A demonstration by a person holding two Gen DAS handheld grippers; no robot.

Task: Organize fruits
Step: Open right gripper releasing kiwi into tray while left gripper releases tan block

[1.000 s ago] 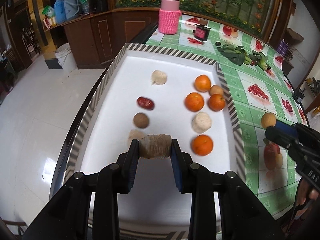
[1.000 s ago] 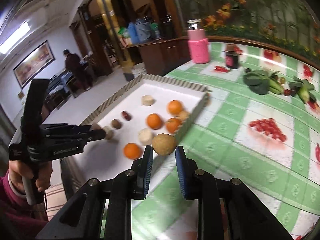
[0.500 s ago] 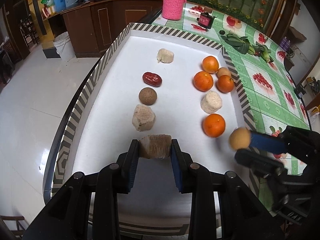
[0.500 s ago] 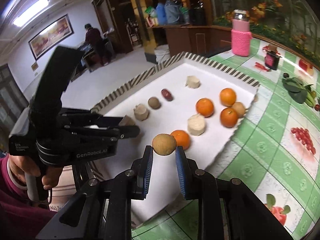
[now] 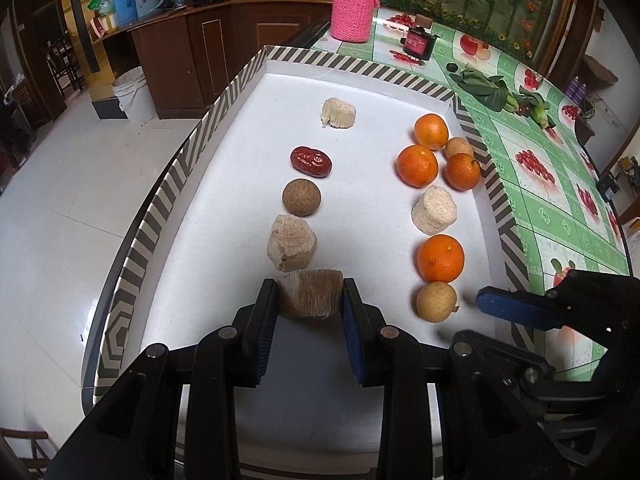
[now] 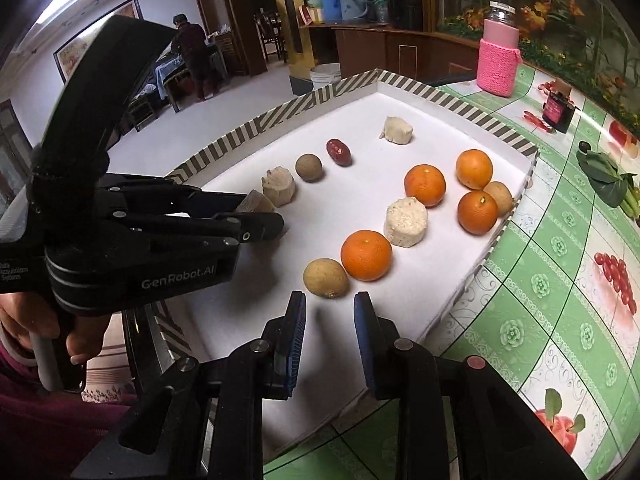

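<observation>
A: Nearest, left gripper (image 5: 310, 300) is clamped on a tan chunk (image 5: 311, 293), low over the tray (image 5: 256, 80) at the near end of the left row. Right gripper (image 6: 329, 312): jaws have just been opening, nothing between them; the longan (image 6: 325, 277) sits on the tray just past the tips, touching the near orange (image 6: 366, 255).

B: To do well: lower the chunk just behind the next chunk (image 5: 292, 248), in line, then release. Draw the right gripper straight back so it doesn't nudge the longan.

A: Room: bare white between the two rows. Far oranges (image 5: 430, 131) crowd the right rim; far end open.
</observation>
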